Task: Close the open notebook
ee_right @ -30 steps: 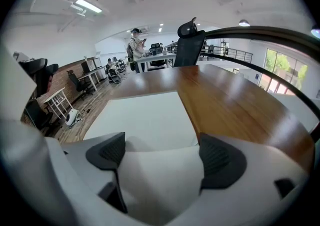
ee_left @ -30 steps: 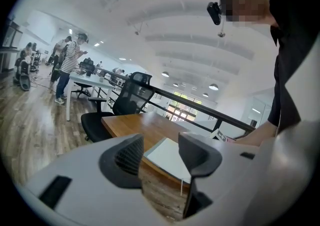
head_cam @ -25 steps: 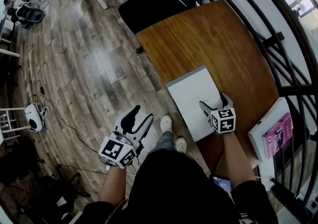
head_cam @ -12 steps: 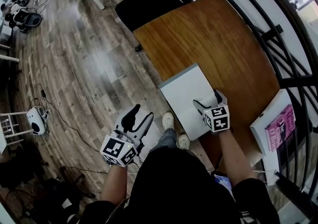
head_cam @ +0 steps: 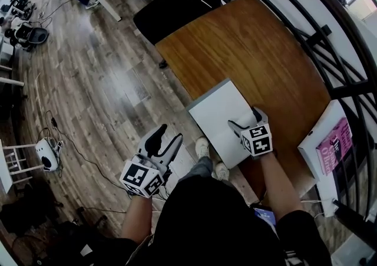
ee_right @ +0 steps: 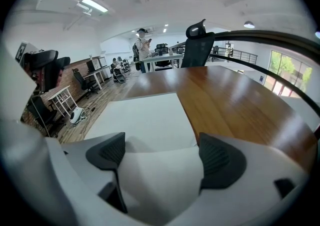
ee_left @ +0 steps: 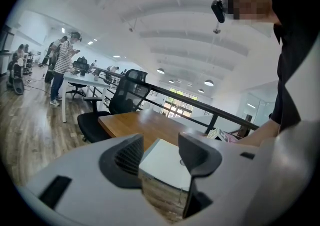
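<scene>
The white notebook (head_cam: 219, 111) lies at the near edge of the wooden table (head_cam: 247, 46); it also shows in the left gripper view (ee_left: 162, 165) and the right gripper view (ee_right: 145, 115). My right gripper (head_cam: 245, 119) rests on its near right part, pointing down at it. Its jaws stand wide apart, and a raised white sheet (ee_right: 160, 162) bulges in the gap between the pads. My left gripper (head_cam: 166, 138) hangs open over the floor, left of the table and off the notebook, with nothing between its fingers (ee_left: 122, 157).
A pink-covered book (head_cam: 333, 153) lies at the table's right end beside a black railing (head_cam: 321, 35). A black office chair (head_cam: 171, 8) stands at the table's far side. The person's shoes (head_cam: 210, 158) are below the table edge. Cables and devices litter the wooden floor at the left.
My right gripper has slid a little across the notebook toward its middle. The left gripper has stayed where it was.
</scene>
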Available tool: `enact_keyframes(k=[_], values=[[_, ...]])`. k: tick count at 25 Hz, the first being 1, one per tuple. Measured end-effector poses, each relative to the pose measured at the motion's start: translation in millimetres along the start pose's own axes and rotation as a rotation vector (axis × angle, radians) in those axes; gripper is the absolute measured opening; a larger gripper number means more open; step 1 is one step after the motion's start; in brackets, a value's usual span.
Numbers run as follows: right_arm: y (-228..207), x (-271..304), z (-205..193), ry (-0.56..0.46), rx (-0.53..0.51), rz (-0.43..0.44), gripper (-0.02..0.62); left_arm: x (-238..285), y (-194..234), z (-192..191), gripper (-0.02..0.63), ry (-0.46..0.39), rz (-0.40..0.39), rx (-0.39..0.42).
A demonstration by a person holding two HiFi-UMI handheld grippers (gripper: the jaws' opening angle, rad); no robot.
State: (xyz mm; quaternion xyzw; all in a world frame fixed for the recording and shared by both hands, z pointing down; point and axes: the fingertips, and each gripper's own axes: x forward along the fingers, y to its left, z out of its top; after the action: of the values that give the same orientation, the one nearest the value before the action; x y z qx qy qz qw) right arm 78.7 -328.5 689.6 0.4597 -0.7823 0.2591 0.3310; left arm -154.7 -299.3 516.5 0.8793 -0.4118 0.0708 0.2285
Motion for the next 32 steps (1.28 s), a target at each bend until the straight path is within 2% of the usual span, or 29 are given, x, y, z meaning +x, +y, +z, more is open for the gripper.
enact_keyframes(k=[7,12,21,26,32], values=[[-15,-37,34,-0.136,0.031,-0.058,0.449,0,3,24,0.225,-0.063,-0.010,0.004],[-16,-78,48,-0.224,0.040,-0.066,0.449,15,3,18,0.225,-0.049,-0.029,-0.004],[-4,-126,34,-0.270,0.091,-0.066,0.448,75,49,-48,0.227,0.139,-0.023,-0.078],[-8,-149,30,-0.327,0.148,-0.092,0.419,105,56,-83,0.227,0.242,-0.030,-0.073],[-16,-154,21,-0.324,0.189,-0.135,0.410,129,75,-114,0.233,0.336,0.002,-0.159]])
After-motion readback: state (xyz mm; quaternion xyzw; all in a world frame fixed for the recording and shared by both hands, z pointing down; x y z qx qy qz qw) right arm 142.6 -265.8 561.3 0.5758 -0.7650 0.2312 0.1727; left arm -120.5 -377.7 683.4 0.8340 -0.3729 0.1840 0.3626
